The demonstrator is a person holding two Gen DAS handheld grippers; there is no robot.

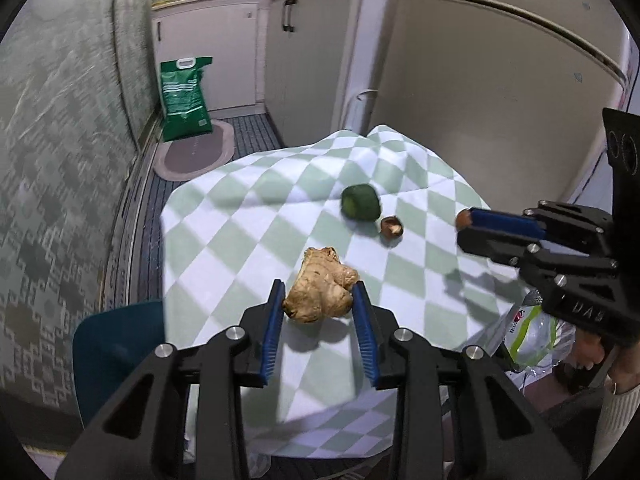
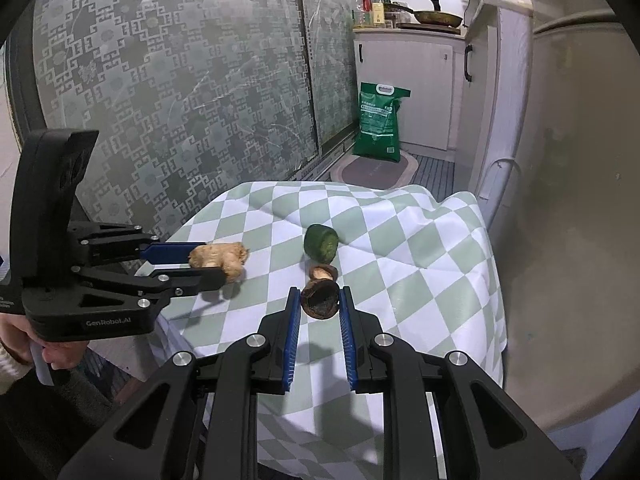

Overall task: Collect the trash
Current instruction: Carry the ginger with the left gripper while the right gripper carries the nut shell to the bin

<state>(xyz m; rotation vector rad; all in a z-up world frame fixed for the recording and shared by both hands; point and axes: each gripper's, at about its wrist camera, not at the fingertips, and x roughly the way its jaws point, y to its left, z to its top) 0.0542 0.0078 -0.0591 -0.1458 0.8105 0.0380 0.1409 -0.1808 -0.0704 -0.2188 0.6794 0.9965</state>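
Note:
My left gripper (image 1: 319, 295) is shut on a knobbly piece of ginger (image 1: 320, 292) and holds it above the checked tablecloth (image 1: 248, 240); it also shows in the right wrist view (image 2: 218, 258). My right gripper (image 2: 320, 300) is shut on a brown walnut shell half (image 2: 320, 301), seen as a brown tip in the left wrist view (image 1: 463, 219). A green cucumber stub (image 1: 360, 203) and a brown mushroom (image 1: 391, 227) lie on the cloth; both show in the right wrist view, cucumber stub (image 2: 321, 243) and mushroom (image 2: 322, 272).
A clear plastic bag (image 1: 532, 332) hangs at the table's right edge. A dark blue chair (image 1: 116, 352) stands to the left. A green sack (image 2: 378, 122) and an oval mat (image 2: 374, 168) lie on the floor by white cabinets (image 2: 424, 88). A patterned glass door (image 2: 180, 92) runs along the left.

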